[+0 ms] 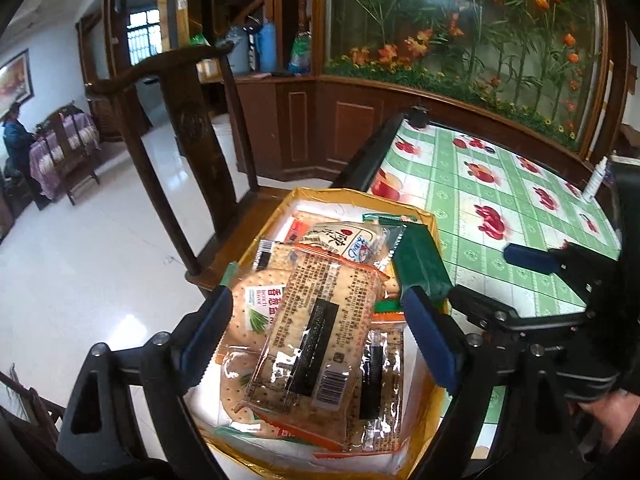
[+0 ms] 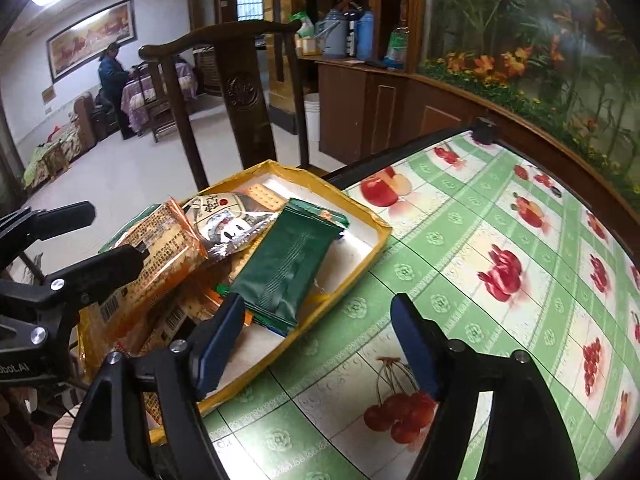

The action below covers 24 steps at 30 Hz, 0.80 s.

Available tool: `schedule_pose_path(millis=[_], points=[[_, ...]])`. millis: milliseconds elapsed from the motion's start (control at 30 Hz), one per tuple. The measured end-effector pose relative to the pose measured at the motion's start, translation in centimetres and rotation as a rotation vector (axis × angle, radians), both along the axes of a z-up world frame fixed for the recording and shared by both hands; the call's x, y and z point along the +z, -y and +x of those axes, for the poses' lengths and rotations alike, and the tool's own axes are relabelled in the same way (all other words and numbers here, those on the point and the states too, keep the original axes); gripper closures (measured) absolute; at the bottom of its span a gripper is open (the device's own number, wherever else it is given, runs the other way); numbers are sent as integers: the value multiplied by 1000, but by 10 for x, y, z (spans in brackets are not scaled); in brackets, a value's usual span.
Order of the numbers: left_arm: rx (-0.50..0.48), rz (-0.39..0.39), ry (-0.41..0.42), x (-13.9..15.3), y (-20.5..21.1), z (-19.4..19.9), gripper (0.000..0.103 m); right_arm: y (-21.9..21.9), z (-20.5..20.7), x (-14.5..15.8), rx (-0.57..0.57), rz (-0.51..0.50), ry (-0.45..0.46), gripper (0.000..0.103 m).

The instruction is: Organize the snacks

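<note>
**A:** Start closest to you. What are your grippers doing?

**B:** Your left gripper [image 1: 316, 332] has its jaws spread apart over the heap of snacks. The cracker packet [image 1: 320, 332] lies between the blue pads, but neither pad presses on it. Your right gripper [image 2: 320, 344] is also wide apart and holds nothing; one finger hangs over the near rim of the tray [image 2: 340, 284], the other over the surface [image 2: 460, 248].

**A:** Where are the snacks?

**B:** All piled in the yellow-rimmed tray, which sits at the edge of the surface with its checked fruit-print cloth. The cracker packet lies on top, printed back upward. The green packet [image 2: 288, 268] leans across the tray's right side, and the white packet with lettering [image 2: 228, 220] sits further back.

**A:** What can't you make out?

**B:** The packets underneath overlap so much that you cannot count them. The tray's near corner is cut off behind the left gripper's fingers. In the left view your hand [image 1: 616, 432] shows only at the frame's edge.

**A:** And beyond?

**B:** A dark wooden chair [image 2: 240, 92] stands right behind the tray. A small white bottle [image 1: 596, 180] stands near the surface's far right edge, partly hidden. Far off, a person [image 2: 114, 88] stands by a covered table, too small to read.
</note>
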<state>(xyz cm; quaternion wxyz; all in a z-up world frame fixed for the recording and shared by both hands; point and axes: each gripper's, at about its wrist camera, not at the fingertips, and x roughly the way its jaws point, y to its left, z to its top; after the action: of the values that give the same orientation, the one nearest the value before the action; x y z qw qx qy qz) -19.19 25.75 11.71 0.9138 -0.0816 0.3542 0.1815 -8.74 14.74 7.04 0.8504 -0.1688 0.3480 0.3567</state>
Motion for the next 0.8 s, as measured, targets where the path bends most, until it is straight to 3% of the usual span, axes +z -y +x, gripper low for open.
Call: schedule_pose_path(millis=[633,800], points=[[95,101,88,-1,14,-15,12,26,-15,-1,-86,93,24,20],[100,92,122,3,11,-19,11,29,-15,0,-98,96,33,20]])
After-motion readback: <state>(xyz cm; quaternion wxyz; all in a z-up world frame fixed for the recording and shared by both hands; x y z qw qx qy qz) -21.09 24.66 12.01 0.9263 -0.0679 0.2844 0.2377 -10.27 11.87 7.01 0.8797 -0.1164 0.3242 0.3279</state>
